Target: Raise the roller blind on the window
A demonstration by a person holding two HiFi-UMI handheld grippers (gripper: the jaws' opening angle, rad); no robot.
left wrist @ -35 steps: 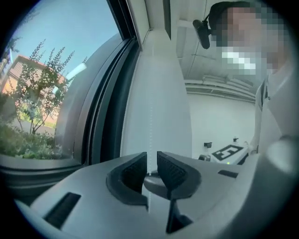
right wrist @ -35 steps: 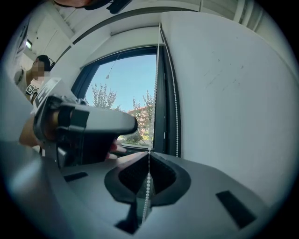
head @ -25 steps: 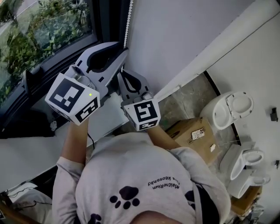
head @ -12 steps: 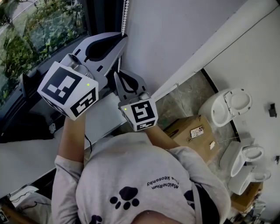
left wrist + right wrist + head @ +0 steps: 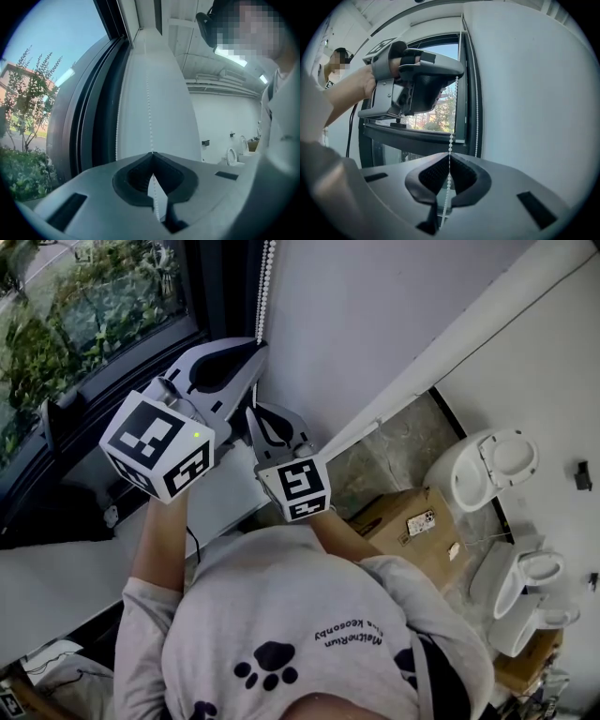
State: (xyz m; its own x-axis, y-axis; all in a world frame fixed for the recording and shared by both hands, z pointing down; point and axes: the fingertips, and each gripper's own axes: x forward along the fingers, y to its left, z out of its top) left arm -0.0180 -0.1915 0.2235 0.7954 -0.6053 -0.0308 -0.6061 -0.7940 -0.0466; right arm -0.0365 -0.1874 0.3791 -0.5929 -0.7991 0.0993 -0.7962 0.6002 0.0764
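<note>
Blind chain (image 5: 265, 282), made of white beads, is hung down the right edge of the window (image 5: 84, 324), just beside the white wall (image 5: 375, 315). 1 strand is pinched by the left gripper (image 5: 151, 155), whose jaws have just been closing and are pressed together on the beads. Lower on the same strand, the right gripper (image 5: 449, 157) is clamped, its jaws likewise closed on the chain. A 2nd strand is seen hanging free against the window frame (image 5: 468, 93).

On bead chain (image 5: 265, 287), left gripper (image 5: 260, 346) above right gripper (image 5: 249, 414)
</note>
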